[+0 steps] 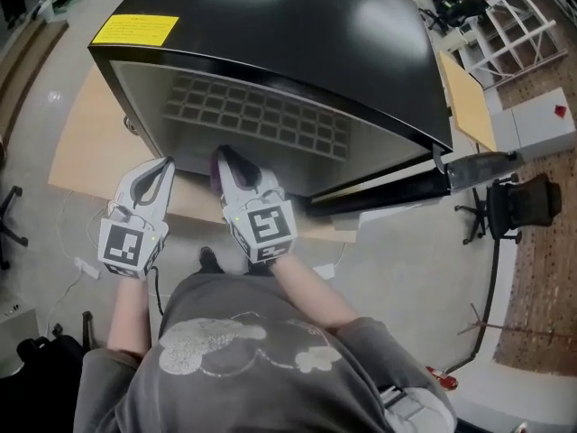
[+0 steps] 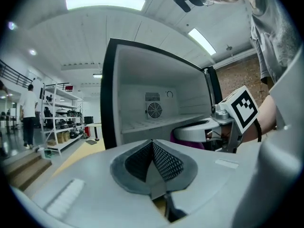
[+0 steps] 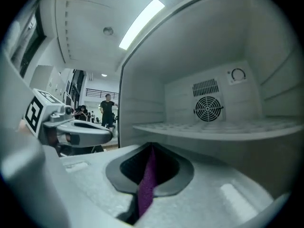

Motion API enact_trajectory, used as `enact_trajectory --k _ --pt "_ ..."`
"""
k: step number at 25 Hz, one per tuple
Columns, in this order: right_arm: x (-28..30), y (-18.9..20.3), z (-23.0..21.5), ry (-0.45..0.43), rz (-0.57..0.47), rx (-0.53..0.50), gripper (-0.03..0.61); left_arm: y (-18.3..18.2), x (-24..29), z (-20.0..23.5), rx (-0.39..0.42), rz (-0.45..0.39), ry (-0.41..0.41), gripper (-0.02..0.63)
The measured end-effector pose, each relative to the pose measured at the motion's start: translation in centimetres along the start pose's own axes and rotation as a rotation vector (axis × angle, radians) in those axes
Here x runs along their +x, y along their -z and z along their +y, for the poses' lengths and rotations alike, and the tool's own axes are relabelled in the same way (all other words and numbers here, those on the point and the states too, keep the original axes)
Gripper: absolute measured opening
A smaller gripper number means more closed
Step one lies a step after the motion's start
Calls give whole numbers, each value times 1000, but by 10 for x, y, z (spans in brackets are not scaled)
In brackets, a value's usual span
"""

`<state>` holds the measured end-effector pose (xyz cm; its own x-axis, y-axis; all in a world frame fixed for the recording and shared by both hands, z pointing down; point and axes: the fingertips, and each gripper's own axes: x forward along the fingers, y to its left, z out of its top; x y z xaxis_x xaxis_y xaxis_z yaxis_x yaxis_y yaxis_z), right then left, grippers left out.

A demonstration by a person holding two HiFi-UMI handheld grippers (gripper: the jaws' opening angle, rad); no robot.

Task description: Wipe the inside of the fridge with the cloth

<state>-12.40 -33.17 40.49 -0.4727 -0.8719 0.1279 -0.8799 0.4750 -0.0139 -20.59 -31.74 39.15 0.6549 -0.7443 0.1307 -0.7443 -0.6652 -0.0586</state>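
Purple cloth (image 3: 146,184): was clamped by the right gripper (image 1: 225,157) at the fridge (image 1: 270,34) mouth, ready for wiping.
Left gripper (image 1: 167,163): jaws met, empty, held left, clear of the work.

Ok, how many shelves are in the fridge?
1: a white grid shelf spanning the fridge just below the fan on the back wall. Any lower one may be hidden from view.

Purple cloth (image 3: 147,180), black fridge (image 1: 297,34) with white inside, yellow label (image 1: 135,30).
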Motion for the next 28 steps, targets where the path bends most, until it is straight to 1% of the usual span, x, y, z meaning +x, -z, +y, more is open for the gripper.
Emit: enact_trajectory --k 4,6,13,18,20,24,28 --pt "37 17 6 -24 27 -19 -3 13 -4 23 -5 10 -51 18" --pt "57 24 3 -12 31 -36 -3 17 -3 31 -15 5 -67 18" --pt "118 47 -10 57 80 -144 -3 29 -4 48 -30 4 -60 18" --pt "146 45 -18 75 56 -154 -2 37 -10 57 -26 23 -65 18" --pt "152 41 -16 61 43 -154 -2 36 -11 60 -32 39 -64 18" --pt "150 31 0 -6 4 -164 -2 34 -9 60 -33 23 -53 18" --pt "137 23 20 -60 -29 -149 -3 32 -8 54 -31 21 -43 18"
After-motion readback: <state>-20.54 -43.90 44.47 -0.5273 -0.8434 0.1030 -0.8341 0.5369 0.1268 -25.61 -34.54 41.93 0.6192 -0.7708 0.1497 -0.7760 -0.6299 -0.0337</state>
